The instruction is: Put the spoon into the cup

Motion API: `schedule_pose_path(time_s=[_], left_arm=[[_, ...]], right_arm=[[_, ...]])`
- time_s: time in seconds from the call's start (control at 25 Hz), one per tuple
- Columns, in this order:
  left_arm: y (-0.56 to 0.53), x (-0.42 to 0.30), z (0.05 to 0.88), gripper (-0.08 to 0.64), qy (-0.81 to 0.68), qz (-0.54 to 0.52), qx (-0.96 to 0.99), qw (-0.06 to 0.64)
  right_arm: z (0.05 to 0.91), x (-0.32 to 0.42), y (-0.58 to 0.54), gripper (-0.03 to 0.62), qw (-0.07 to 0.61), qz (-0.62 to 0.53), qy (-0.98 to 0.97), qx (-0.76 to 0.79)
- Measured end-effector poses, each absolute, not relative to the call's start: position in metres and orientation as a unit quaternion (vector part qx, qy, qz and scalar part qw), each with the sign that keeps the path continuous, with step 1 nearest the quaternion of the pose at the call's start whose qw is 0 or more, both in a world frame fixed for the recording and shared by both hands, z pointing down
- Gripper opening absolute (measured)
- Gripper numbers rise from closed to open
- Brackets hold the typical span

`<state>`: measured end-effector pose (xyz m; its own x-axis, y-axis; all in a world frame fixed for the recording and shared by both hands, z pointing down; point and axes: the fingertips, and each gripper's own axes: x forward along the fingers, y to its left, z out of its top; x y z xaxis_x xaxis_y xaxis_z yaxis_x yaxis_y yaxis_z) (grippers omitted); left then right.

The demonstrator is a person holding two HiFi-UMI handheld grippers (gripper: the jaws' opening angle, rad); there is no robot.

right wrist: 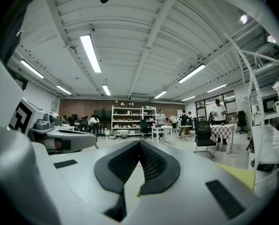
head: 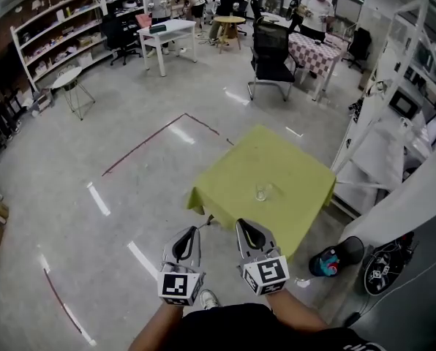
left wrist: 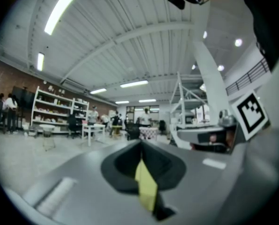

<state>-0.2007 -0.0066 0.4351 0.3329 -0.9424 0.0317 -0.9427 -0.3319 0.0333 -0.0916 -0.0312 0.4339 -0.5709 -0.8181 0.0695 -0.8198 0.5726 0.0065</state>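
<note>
Head view, nearest first: left gripper (head: 197, 231) and right gripper (head: 242, 225) side by side, close to the body, short of the near edge of the table (head: 232, 168). Both clenched on nothing; in each gripper view the pad tips meet, with only a sliver of yellow cloth (head: 298, 174) showing through the gap behind them.

Further out, on that cloth, the clear cup (head: 262, 191) upright near the middle of the table. Spoon too small to pick out. Possibly the faint glint just right of the cup, but not certain.

Likely trouble from here:
- Reaching in without opening first, and so shoving the spoon away or tipping the light glass.
- Misjudging a clear rim from above, leaving the spoon beside the cup instead of inside.
- Scraping a jaw along the loose cloth and dragging the cup with it.

Beyond, a black chair (head: 271, 46) and people (head: 317, 6) at far tables, well apart and no concern.
</note>
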Motion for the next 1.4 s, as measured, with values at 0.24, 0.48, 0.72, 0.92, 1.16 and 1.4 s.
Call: schedule_pose_path(time_s=[0.24, 0.48, 0.72, 0.92, 1.16, 1.4], left_arm=[[-0.025, -0.208, 0.439, 0.011, -0.55, 0.013, 0.835, 0.014], [-0.037, -0.194, 0.44, 0.011, -0.524, 0.008, 0.852, 0.016], [-0.057, -0.173, 0.443, 0.011, -0.508, 0.019, 0.861, 0.007], [-0.073, -0.148, 0.443, 0.011, -0.492, 0.019, 0.87, 0.012], [-0.098, -0.121, 0.438, 0.011, -0.478, 0.017, 0.878, 0.012], [-0.132, -0.093, 0.439, 0.011, -0.466, 0.02, 0.884, 0.01]], right_arm=[[0.434, -0.092, -0.045, 0.006, 0.027, 0.018, -0.866, 0.499], [0.44, -0.083, -0.052, 0.006, 0.041, 0.021, -0.855, 0.517], [0.442, -0.065, -0.064, 0.006, 0.043, 0.026, -0.847, 0.529], [0.443, -0.045, -0.082, 0.006, 0.045, 0.026, -0.84, 0.54], [0.446, -0.018, -0.106, 0.006, 0.049, 0.03, -0.831, 0.554], [0.446, 0.014, -0.135, 0.006, 0.046, 0.033, -0.823, 0.565]])
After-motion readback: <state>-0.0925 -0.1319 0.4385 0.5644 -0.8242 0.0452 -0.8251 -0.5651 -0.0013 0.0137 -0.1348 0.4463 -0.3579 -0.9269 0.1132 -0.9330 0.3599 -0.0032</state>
